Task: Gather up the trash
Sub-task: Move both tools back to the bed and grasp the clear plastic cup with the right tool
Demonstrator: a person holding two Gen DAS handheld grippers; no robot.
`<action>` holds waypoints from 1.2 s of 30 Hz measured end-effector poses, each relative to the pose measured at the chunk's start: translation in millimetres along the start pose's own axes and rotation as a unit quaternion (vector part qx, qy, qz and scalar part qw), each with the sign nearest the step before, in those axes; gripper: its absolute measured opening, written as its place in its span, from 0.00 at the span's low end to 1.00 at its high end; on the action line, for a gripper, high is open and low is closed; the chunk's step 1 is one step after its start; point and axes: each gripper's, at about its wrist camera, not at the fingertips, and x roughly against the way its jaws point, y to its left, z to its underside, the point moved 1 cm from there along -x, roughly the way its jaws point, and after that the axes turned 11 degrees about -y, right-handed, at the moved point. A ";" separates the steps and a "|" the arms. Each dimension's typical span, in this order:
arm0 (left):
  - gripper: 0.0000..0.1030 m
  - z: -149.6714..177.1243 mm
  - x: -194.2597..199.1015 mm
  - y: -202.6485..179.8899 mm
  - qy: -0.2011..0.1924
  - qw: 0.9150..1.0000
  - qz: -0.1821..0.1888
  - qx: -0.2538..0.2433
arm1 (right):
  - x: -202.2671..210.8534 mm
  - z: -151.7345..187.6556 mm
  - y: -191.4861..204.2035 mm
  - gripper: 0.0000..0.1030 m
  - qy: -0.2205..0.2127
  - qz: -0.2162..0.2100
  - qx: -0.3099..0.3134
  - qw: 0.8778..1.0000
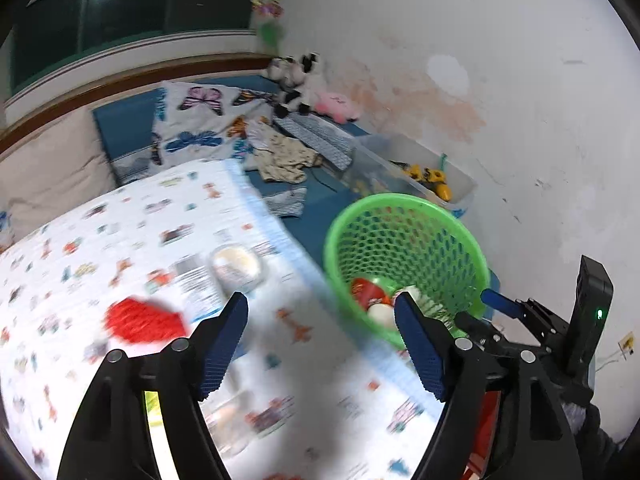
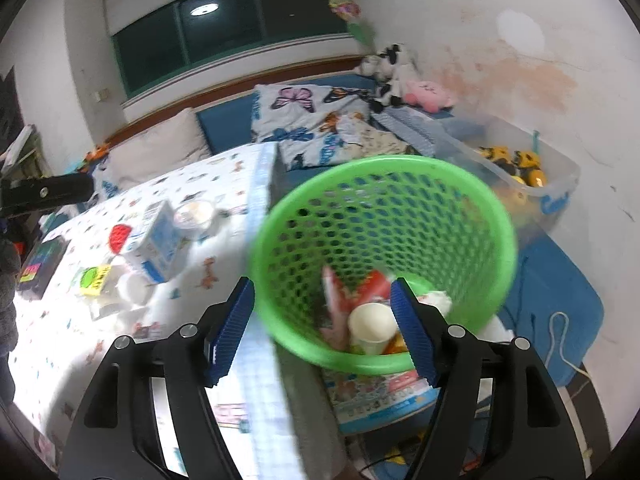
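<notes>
From the left wrist, the left gripper [image 1: 320,316] hangs wide and empty over the patterned bedspread [image 1: 80,240], where a clear lidded cup [image 1: 236,266] and a red scrap [image 1: 142,320] lie uncollected, apparently the next pickings. From the right wrist, the right gripper [image 2: 322,312], equally wide and empty, faces the tilted green basket [image 2: 400,168], seemingly angled for easy drops, which holds a paper cup [image 2: 372,326] and red wrappers (blurred); a milk carton [image 2: 154,242] waits beside it on the bed.

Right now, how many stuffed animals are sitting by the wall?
2. A black-and-white plush sits in the bed's far corner, and a pink plush lies just right of it against the wall. The pillows may hide more.
</notes>
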 end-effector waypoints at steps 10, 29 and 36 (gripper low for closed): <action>0.71 35.3 58.5 81.3 -0.015 0.996 -0.074 0.040 | -24.2 5.0 70.6 0.69 0.025 -0.063 0.031 0.997; 0.71 98.6 95.6 167.8 0.000 0.984 -0.132 0.122 | -61.9 37.4 185.2 0.69 0.099 -0.179 0.070 0.976; 0.71 99.4 92.4 165.5 0.010 0.990 -0.116 0.074 | -73.0 52.0 211.1 0.69 0.124 -0.195 0.076 0.970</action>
